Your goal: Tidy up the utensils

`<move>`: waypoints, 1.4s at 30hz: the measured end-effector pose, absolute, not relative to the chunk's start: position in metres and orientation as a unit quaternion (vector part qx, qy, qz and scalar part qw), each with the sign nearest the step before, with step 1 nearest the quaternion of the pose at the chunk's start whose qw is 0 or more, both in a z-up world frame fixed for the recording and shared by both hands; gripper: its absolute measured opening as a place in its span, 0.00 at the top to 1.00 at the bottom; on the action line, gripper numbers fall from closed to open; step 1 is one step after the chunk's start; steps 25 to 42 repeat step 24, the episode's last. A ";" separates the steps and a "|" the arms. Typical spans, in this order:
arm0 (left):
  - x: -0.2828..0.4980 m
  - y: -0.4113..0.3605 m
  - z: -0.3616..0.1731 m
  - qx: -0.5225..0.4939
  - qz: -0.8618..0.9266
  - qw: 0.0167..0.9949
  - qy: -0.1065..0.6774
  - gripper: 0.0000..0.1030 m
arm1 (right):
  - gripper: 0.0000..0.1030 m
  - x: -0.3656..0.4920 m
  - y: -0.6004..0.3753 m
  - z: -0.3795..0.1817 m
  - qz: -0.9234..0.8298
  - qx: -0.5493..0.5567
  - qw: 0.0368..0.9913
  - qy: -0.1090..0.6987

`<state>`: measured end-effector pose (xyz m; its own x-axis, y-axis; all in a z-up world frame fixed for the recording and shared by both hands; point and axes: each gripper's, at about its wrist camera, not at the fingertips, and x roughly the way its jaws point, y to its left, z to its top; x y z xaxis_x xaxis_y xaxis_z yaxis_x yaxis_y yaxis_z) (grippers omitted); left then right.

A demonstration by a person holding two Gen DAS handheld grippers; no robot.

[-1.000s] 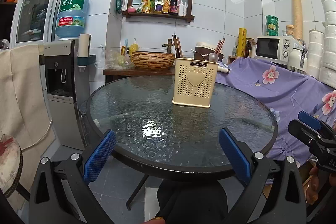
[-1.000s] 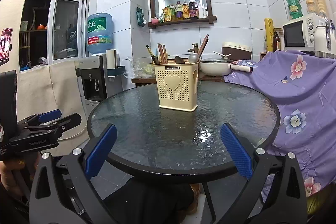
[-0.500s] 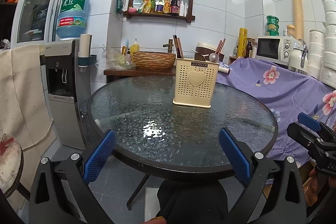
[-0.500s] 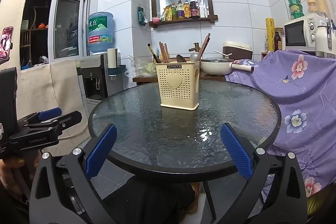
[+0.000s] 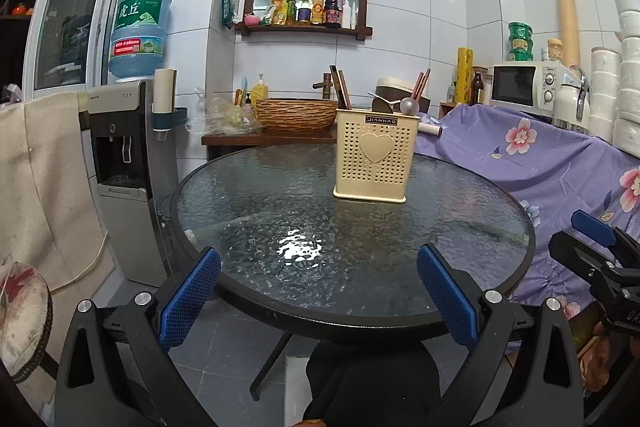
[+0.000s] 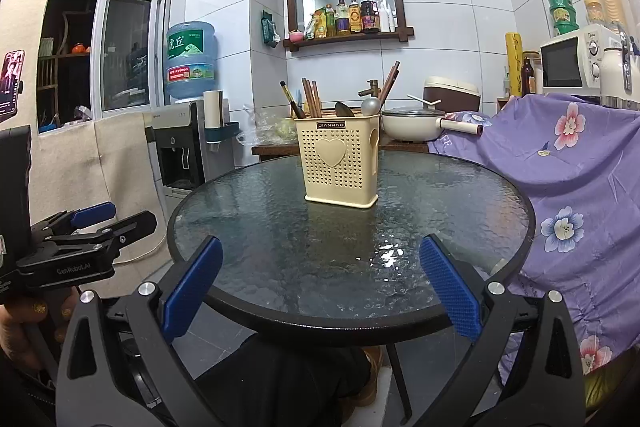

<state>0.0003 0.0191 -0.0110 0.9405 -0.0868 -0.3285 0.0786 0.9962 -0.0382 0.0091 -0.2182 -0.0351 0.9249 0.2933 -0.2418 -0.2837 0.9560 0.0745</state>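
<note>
A cream perforated utensil holder (image 5: 375, 155) with a heart on its front stands on the round glass table (image 5: 280, 211). It also shows in the right wrist view (image 6: 339, 165). Chopsticks (image 6: 310, 101), a spoon (image 6: 370, 105) and other utensils stick up out of it. My left gripper (image 5: 318, 297) is open and empty, held before the table's near edge. My right gripper (image 6: 320, 291) is open and empty, also short of the near edge. Each gripper shows at the side of the other's view, the right one (image 5: 592, 255) and the left one (image 6: 92, 227).
A water dispenser (image 5: 132, 163) stands left of the table. A purple flowered cloth (image 5: 540, 163) covers furniture on the right. Behind are a wooden counter with a woven basket (image 5: 296, 113), a pot (image 6: 412, 129) and a microwave (image 5: 524, 85). A round stool (image 5: 22, 319) sits at lower left.
Both grippers have drifted very slightly; the holder sits a touch to the right in both views. Both stay open and empty.
</note>
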 end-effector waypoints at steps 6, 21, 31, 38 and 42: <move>0.002 0.016 -0.012 -0.008 -0.044 0.984 0.172 0.06 | 0.06 0.009 -0.217 -0.036 0.147 0.020 0.980 0.129; -0.002 0.012 -0.010 0.005 -0.041 0.985 0.167 0.06 | 0.06 0.008 -0.214 -0.036 0.148 0.018 0.980 0.129; -0.002 0.012 -0.010 0.002 -0.044 0.985 0.167 0.06 | 0.06 0.008 -0.214 -0.036 0.148 0.019 0.980 0.130; -0.002 0.012 -0.010 0.002 -0.044 0.985 0.167 0.06 | 0.06 0.008 -0.214 -0.036 0.148 0.019 0.980 0.130; -0.002 0.012 -0.010 0.002 -0.044 0.985 0.167 0.06 | 0.06 0.008 -0.214 -0.036 0.148 0.019 0.980 0.130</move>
